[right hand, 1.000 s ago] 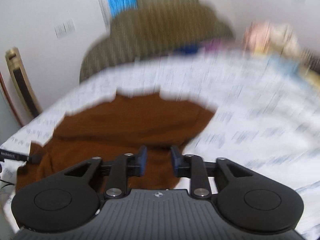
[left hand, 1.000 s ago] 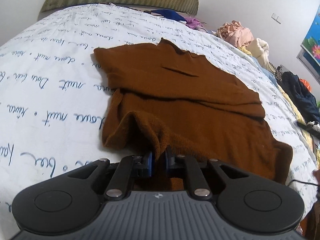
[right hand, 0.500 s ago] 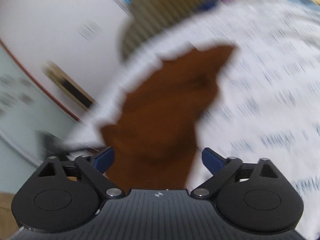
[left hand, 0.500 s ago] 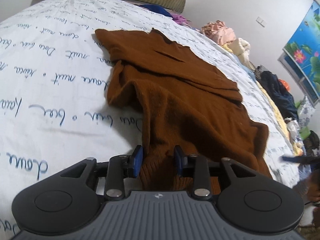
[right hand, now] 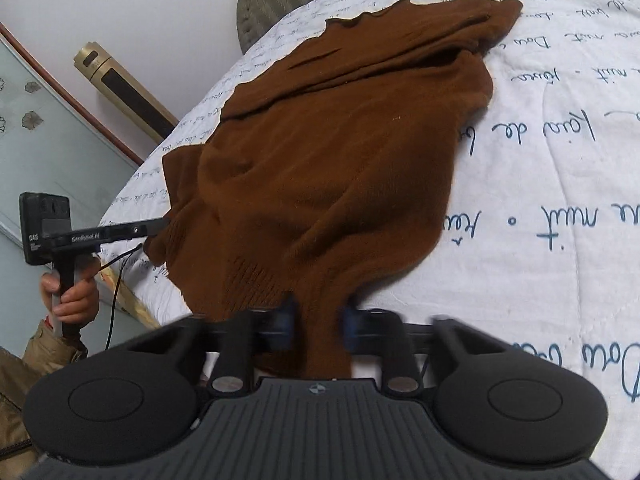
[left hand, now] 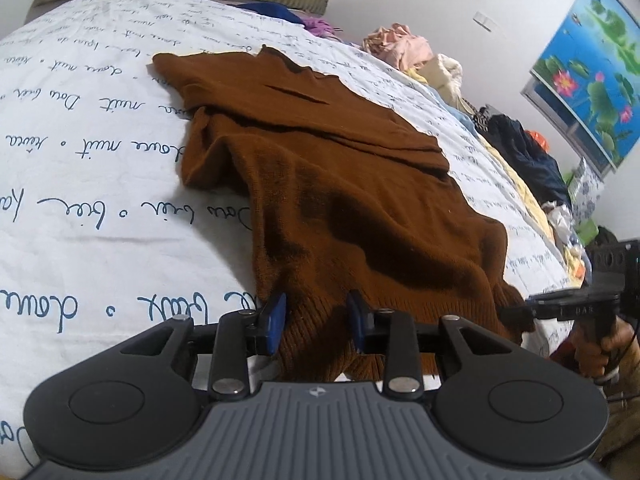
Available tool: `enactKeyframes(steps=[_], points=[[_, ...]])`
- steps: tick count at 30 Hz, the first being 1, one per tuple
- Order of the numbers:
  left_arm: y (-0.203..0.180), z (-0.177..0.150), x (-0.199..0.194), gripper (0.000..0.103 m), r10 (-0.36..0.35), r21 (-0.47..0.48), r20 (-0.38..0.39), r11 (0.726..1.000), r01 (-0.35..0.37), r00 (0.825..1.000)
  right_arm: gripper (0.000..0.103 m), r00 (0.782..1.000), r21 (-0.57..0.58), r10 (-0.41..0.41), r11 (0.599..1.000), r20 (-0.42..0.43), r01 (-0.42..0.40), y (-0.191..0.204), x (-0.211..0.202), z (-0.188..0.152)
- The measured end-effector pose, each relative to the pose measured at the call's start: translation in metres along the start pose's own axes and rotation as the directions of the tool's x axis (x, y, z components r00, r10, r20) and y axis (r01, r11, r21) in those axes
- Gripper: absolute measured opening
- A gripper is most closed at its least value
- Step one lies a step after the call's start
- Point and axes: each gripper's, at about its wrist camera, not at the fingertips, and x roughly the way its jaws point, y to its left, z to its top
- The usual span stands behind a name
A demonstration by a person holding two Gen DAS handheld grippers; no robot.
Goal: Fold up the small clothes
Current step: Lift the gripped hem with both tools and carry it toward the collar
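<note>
My left gripper [left hand: 316, 322] has just been closing its jaws, and its 2 blue pads clamp the ribbed hem of the brown knit sweater [left hand: 340, 184]. My right gripper [right hand: 316, 322], jaws also just closing, pinches another bunch of that hem. The sweater lies rumpled across the white script-printed bedsheet [left hand: 80, 168], clothes pile [left hand: 404, 48] beyond.
</note>
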Motion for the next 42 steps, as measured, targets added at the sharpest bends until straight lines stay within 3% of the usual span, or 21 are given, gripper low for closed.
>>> enactKeyframes(steps=[2,7,10,12,16,20,23,24,26,28,30,33,37,42], points=[[0.002,0.000,-0.003,0.022,-0.007,-0.012,0.001,1.000,0.007,1.000,0.018,1.000,-0.009,-0.009,1.000,0.013,0.009,0.004,0.001,0.001],[0.015,0.000,-0.023,0.022,-0.021,-0.075,0.078,0.997,0.027,0.997,0.018,1.000,-0.019,-0.009,1.000,0.021,0.009,0.009,0.006,0.003],[0.023,-0.002,-0.030,0.042,-0.051,-0.100,0.064,0.993,0.057,0.997,0.018,1.000,0.006,-0.010,1.000,0.005,0.010,0.003,0.010,0.001],[0.024,-0.005,-0.032,0.078,-0.076,-0.096,0.062,0.992,0.082,0.995,0.022,1.000,0.018,0.006,1.000,0.000,-0.006,0.001,0.011,0.000],[0.012,-0.011,-0.024,0.079,-0.086,-0.051,0.027,0.995,0.087,0.996,0.023,1.000,0.025,0.012,1.000,0.000,-0.012,0.001,0.012,-0.003],[0.009,-0.014,0.000,0.079,-0.133,-0.111,-0.018,0.985,0.130,0.991,0.025,0.999,0.041,0.035,0.999,-0.004,-0.035,-0.001,0.014,-0.003],[0.002,-0.011,0.013,0.073,-0.121,-0.130,-0.008,0.984,0.119,0.993,0.030,0.998,0.069,0.064,0.996,0.000,-0.064,-0.003,0.016,-0.004],[0.000,-0.010,0.014,0.048,-0.117,-0.130,-0.005,0.985,0.116,0.993,0.031,0.998,0.072,0.070,0.995,0.003,-0.070,-0.003,0.016,-0.004],[0.001,-0.007,0.021,0.016,-0.122,-0.155,-0.043,0.981,0.114,0.992,0.031,0.998,0.056,0.065,0.996,0.014,-0.066,-0.001,0.016,-0.006],[0.002,-0.007,0.022,0.012,-0.105,-0.171,-0.050,0.981,0.095,0.993,0.019,0.999,0.014,0.034,0.999,0.020,-0.034,0.006,0.016,-0.008],[-0.004,-0.008,0.016,0.011,-0.077,-0.147,-0.033,0.987,0.071,0.996,0.019,0.998,0.011,0.044,0.999,0.041,-0.044,0.010,0.013,-0.006],[-0.013,-0.003,-0.004,0.011,-0.101,-0.127,0.030,0.986,0.104,0.994,0.018,0.992,0.016,0.081,0.996,0.100,-0.083,0.012,0.000,0.003],[-0.031,0.012,-0.037,0.011,-0.126,-0.066,0.126,0.989,0.135,0.984,0.018,0.972,0.003,0.135,0.990,0.194,-0.138,0.020,-0.027,0.018],[-0.043,0.019,-0.062,0.011,-0.150,-0.021,0.175,0.988,0.156,0.973,0.018,0.948,-0.023,0.165,0.986,0.272,-0.165,0.028,-0.055,0.026]])
